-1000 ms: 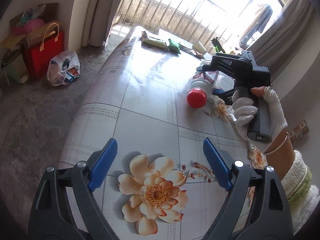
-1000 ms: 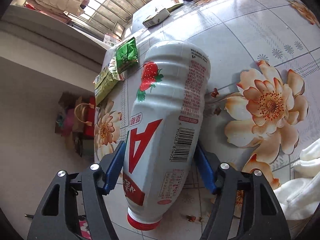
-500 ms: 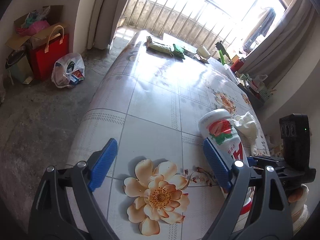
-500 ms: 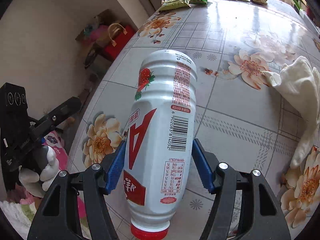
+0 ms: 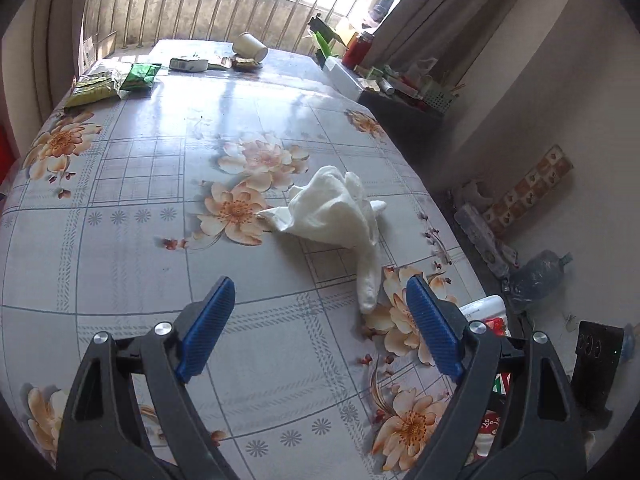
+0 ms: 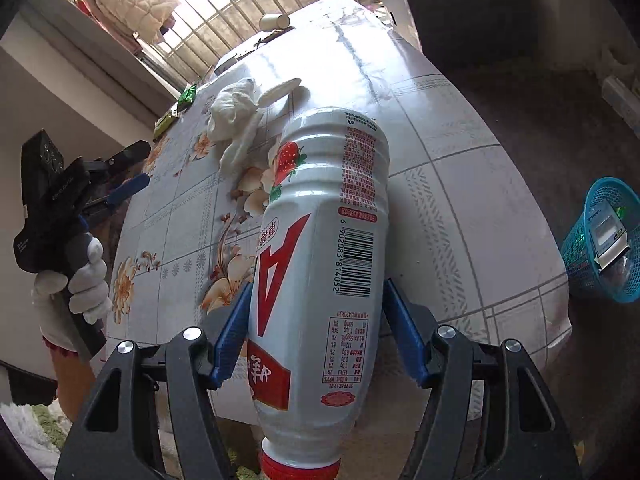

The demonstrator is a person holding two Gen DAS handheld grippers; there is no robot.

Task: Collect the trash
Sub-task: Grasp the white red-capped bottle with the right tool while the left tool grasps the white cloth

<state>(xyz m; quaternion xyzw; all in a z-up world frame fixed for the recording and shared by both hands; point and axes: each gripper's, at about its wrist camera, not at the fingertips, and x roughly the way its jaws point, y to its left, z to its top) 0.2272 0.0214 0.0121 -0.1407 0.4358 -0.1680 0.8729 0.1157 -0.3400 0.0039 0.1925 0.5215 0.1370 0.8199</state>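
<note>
My right gripper (image 6: 318,336) is shut on a white strawberry-drink bottle (image 6: 320,264), red cap toward the camera, held over the near table corner. In the left wrist view a sliver of that bottle (image 5: 486,314) shows behind my right-hand finger. My left gripper (image 5: 320,328) hangs open over the flowered tablecloth (image 5: 132,240), nothing between its blue pads. A crumpled white cloth (image 5: 340,212) lies just beyond it; the right wrist view has the cloth (image 6: 236,120) mid-table. A blue mesh basket (image 6: 604,240) with a box inside stands on the floor at the right. A gloved hand holds the left gripper (image 6: 120,188).
Green snack packets (image 5: 116,82), a small box (image 5: 189,64), wrappers and a tipped paper cup (image 5: 250,46) lie at the table's far end. A dark side table (image 5: 400,100) crowded with bottles stands beyond the right edge. A crushed clear bottle (image 5: 536,274) lies on the floor.
The right gripper has carried the bottle off the table's middle toward its near corner, and the blue basket has come into its view. The left gripper has swung right to face the white cloth.
</note>
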